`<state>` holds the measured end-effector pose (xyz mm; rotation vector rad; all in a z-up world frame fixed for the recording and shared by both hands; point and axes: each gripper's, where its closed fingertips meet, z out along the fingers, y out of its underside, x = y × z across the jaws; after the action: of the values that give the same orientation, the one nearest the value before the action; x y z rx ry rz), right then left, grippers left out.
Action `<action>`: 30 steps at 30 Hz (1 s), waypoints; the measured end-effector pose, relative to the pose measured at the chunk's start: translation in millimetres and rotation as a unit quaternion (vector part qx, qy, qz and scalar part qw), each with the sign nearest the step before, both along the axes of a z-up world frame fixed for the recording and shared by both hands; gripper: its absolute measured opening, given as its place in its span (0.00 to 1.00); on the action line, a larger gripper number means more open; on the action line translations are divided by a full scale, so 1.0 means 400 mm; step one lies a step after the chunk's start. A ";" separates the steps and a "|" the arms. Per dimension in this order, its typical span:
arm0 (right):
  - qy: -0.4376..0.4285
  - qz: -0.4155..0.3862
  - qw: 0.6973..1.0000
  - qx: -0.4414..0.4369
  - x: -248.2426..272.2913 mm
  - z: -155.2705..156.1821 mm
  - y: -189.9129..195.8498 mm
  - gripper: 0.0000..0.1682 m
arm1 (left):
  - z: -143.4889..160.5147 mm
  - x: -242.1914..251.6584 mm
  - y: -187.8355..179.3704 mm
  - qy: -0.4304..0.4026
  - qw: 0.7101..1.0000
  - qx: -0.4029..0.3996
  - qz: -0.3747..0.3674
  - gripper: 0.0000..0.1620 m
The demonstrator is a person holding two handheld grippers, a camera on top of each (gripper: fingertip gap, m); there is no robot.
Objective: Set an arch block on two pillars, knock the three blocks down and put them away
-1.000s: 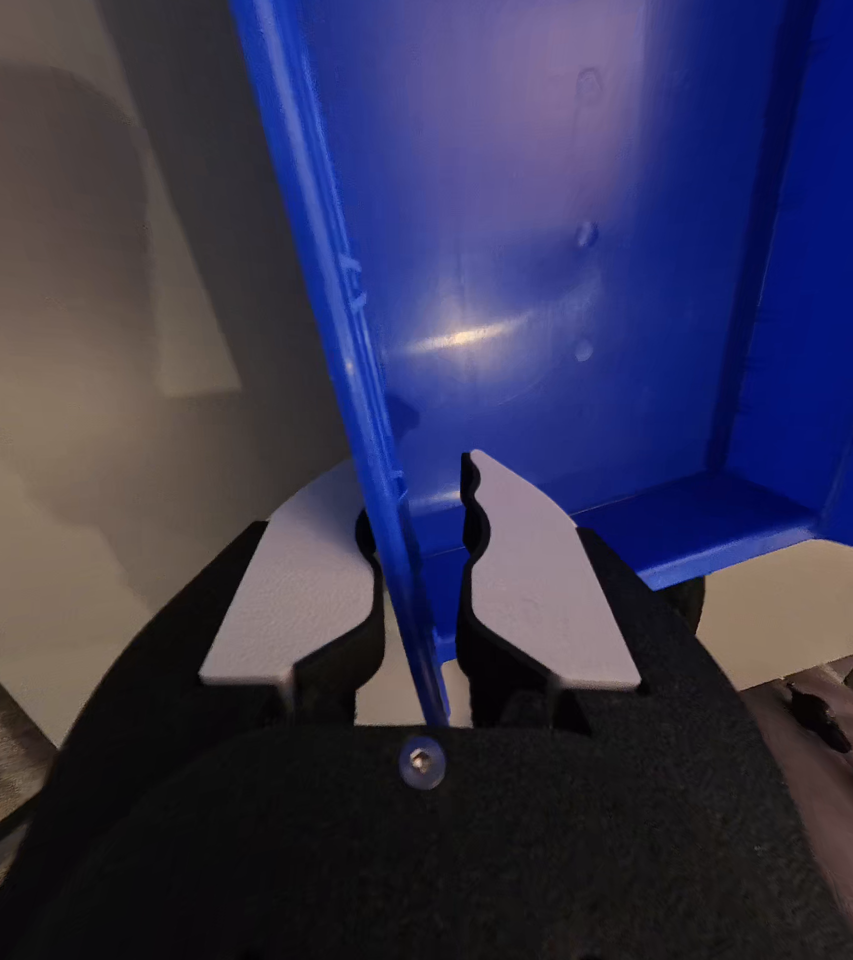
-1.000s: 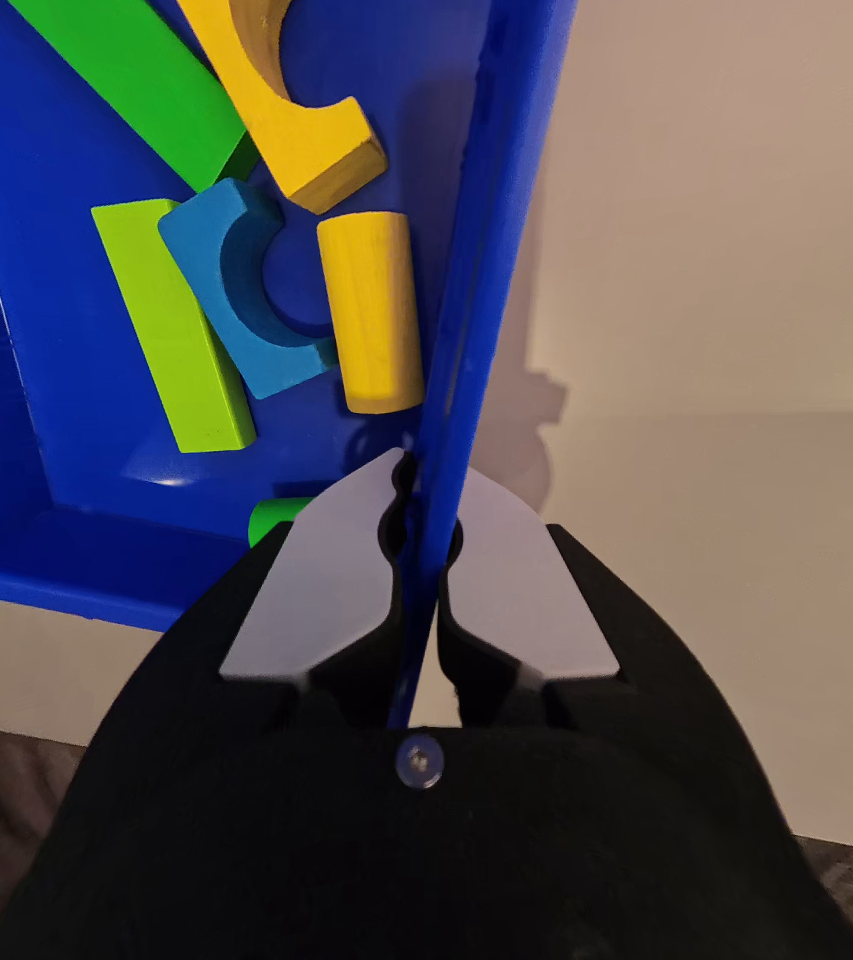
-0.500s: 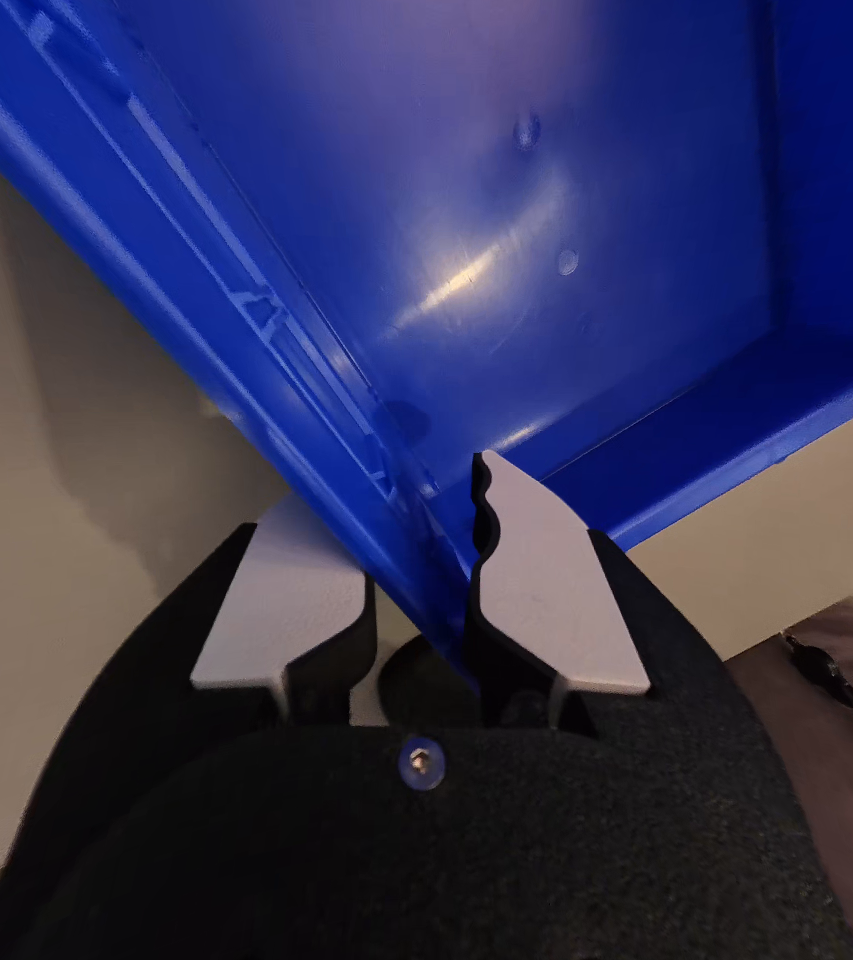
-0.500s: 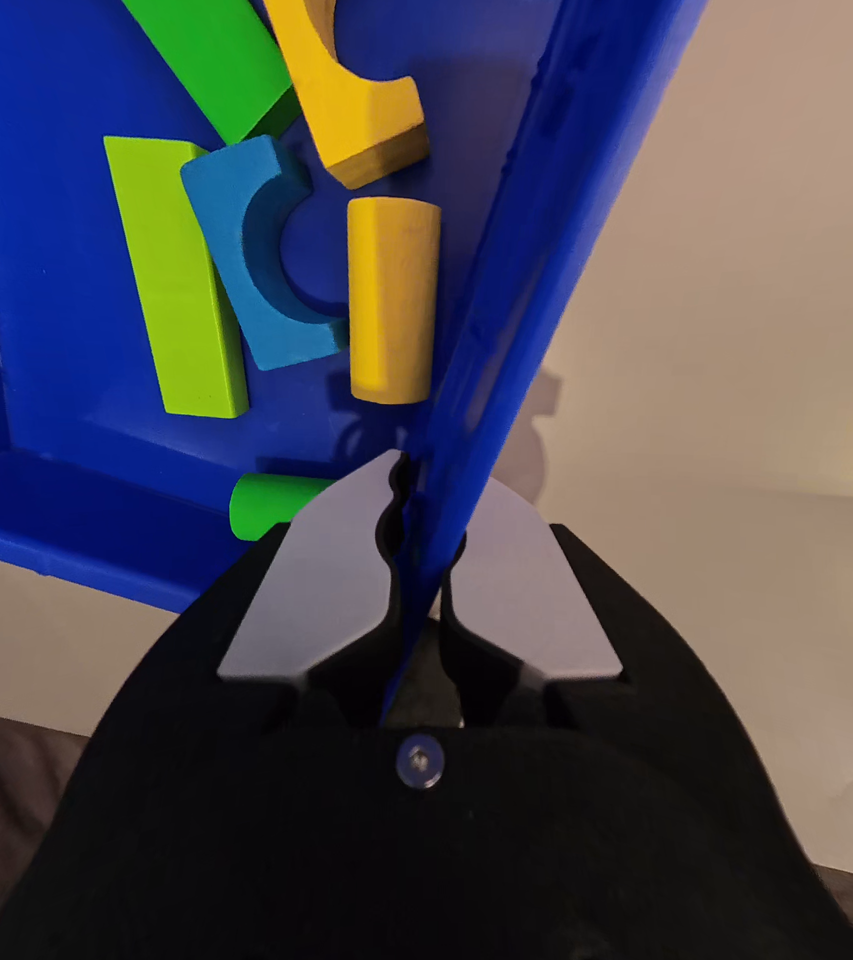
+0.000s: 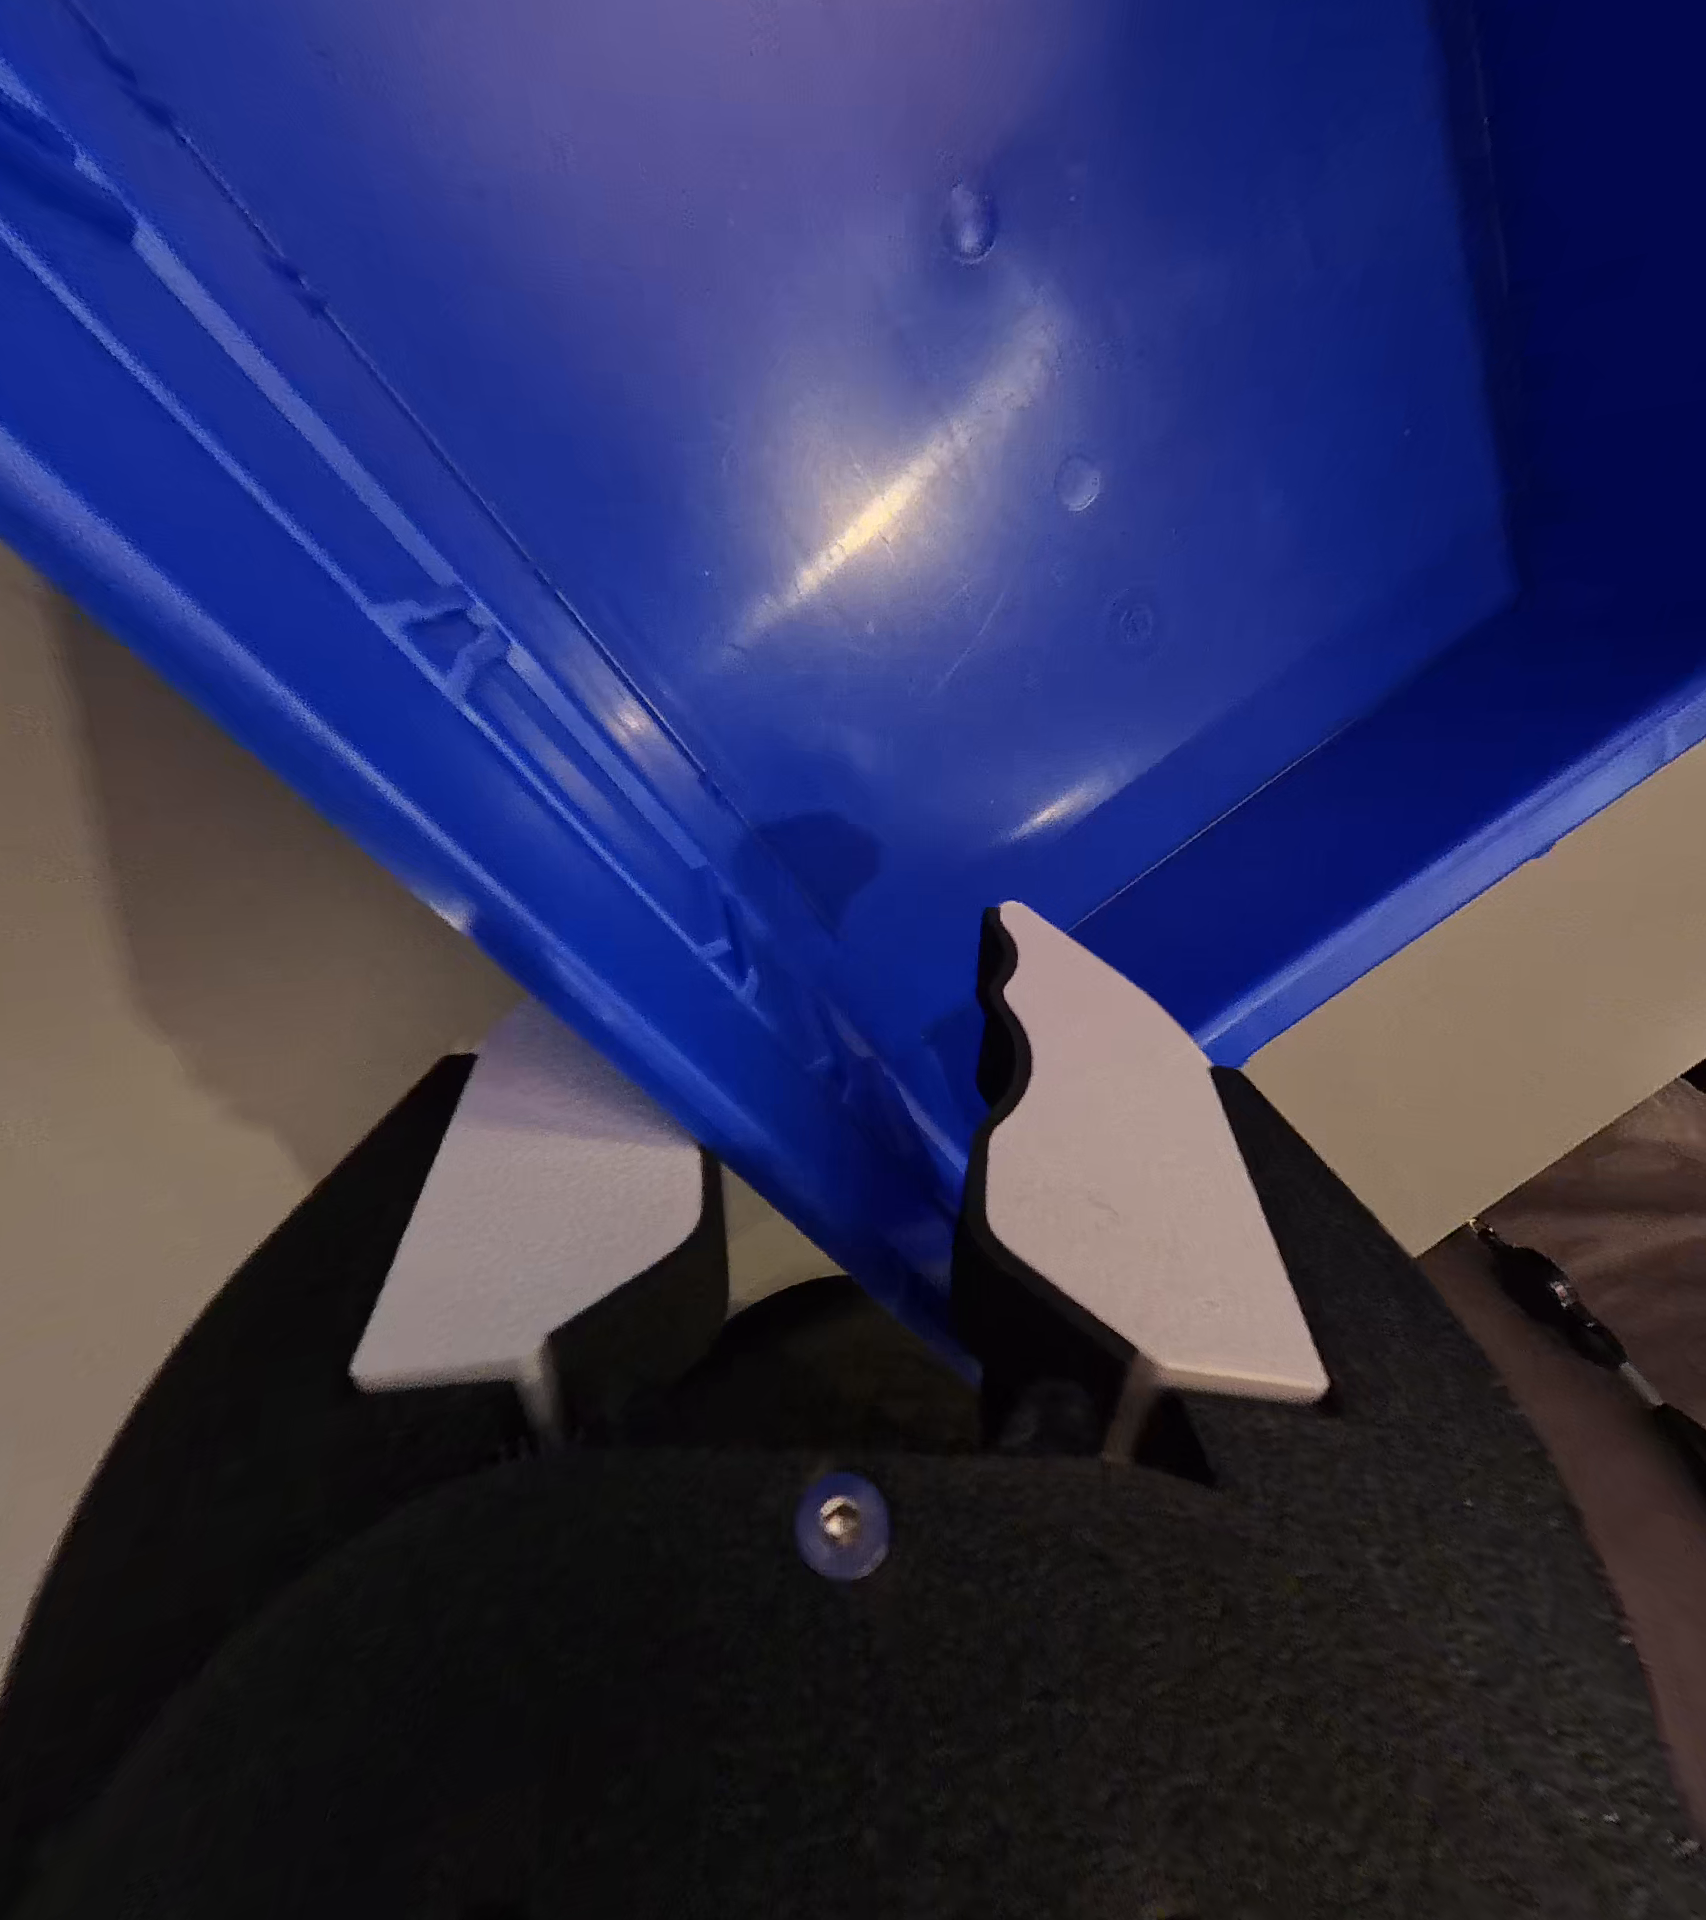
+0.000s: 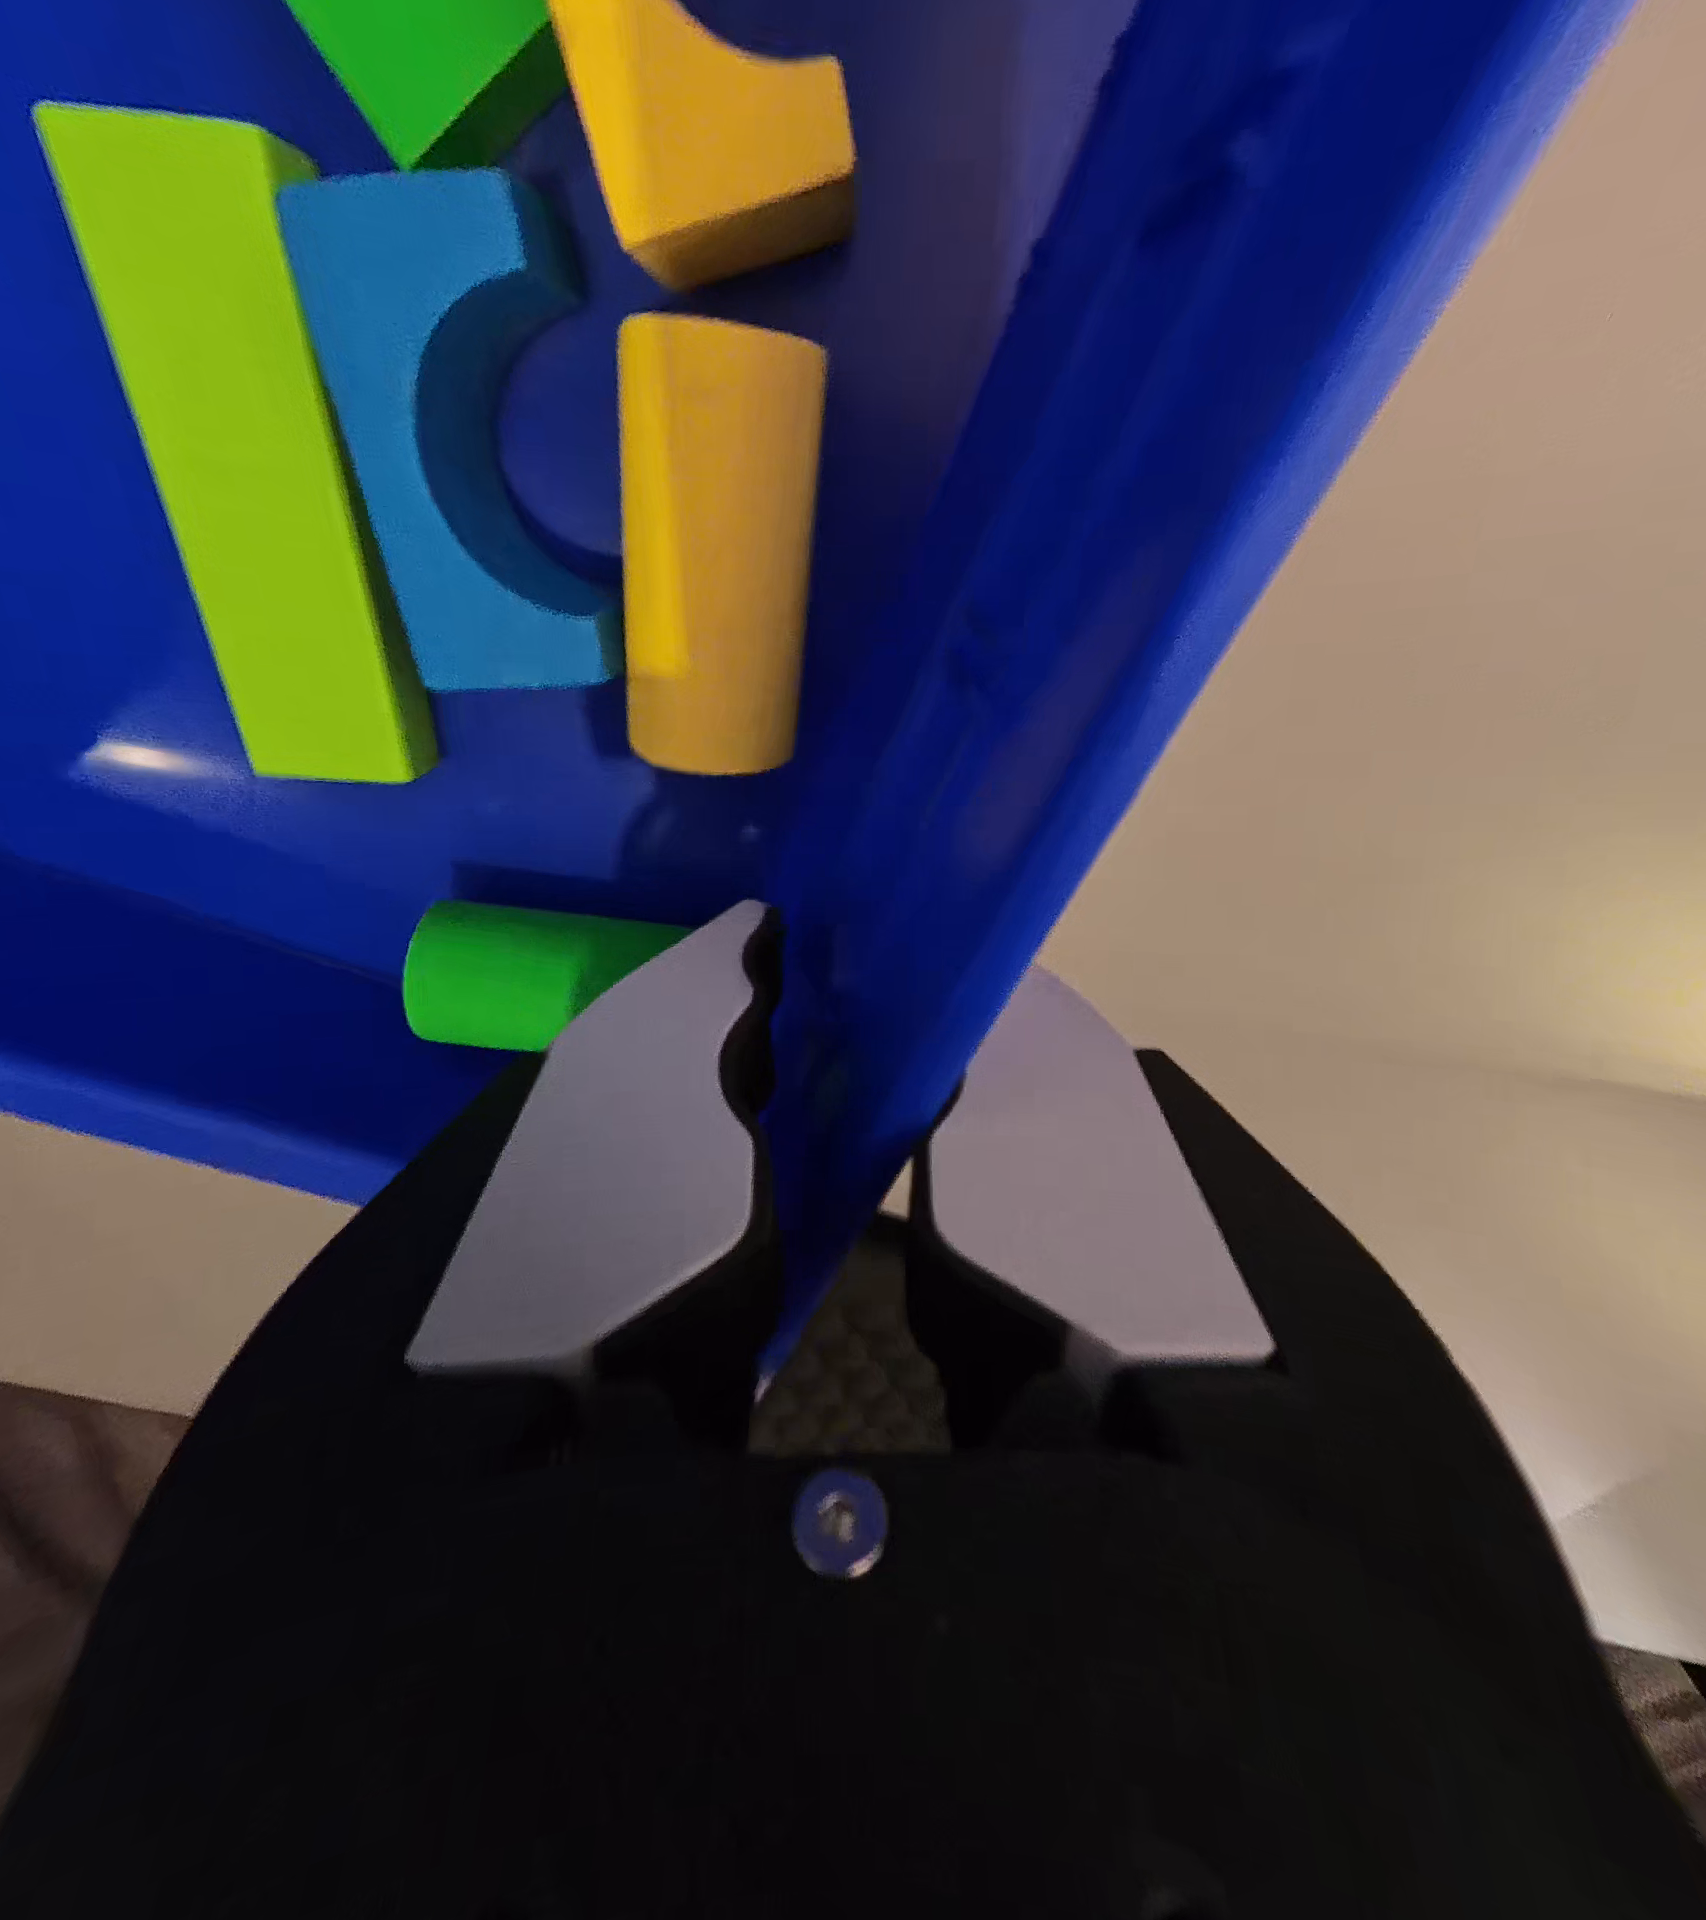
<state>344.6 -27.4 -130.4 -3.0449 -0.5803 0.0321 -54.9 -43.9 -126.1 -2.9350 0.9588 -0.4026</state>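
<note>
One blue bin [image 6: 1192, 520] is gripped on opposite side walls by two grippers. The left gripper [image 5: 828, 1091] clamps the bin's left wall [image 5: 413, 665] between its pale fingers [image 5: 1119, 1164], the wall running slantwise through the narrow gap; the bin floor in that view is bare and shiny. The right gripper [image 6: 859, 1060] pinches the right wall the same way, one finger inside the bin, one outside. In the right wrist view six blocks lie in the bin: one blue arch [image 6: 433, 436], its hollow facing one yellow cylinder [image 6: 714, 540] that touches it; one lime bar [image 6: 225, 436] against the arch's left side; one yellow arch [image 6: 714, 135] and one dark green bar [image 6: 433, 62] at the far edge, both cut off by the frame; one green cylinder [image 6: 506, 987] near the bin's near wall, partly hidden behind the inner finger. A pale table [image 6: 1400, 935] lies under the bin. The picture is slightly blurred.
</note>
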 end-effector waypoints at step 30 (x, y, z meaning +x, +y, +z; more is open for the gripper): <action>0.005 -0.044 0.998 -0.033 0.073 0.302 0.041 0.04 | 0.514 -0.571 0.119 -0.305 0.769 0.528 0.191 0.08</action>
<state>373.7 -11.0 -9.7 -3.1282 -0.4515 0.0662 -283.2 3.8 79.6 -1.6894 0.2774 -0.5082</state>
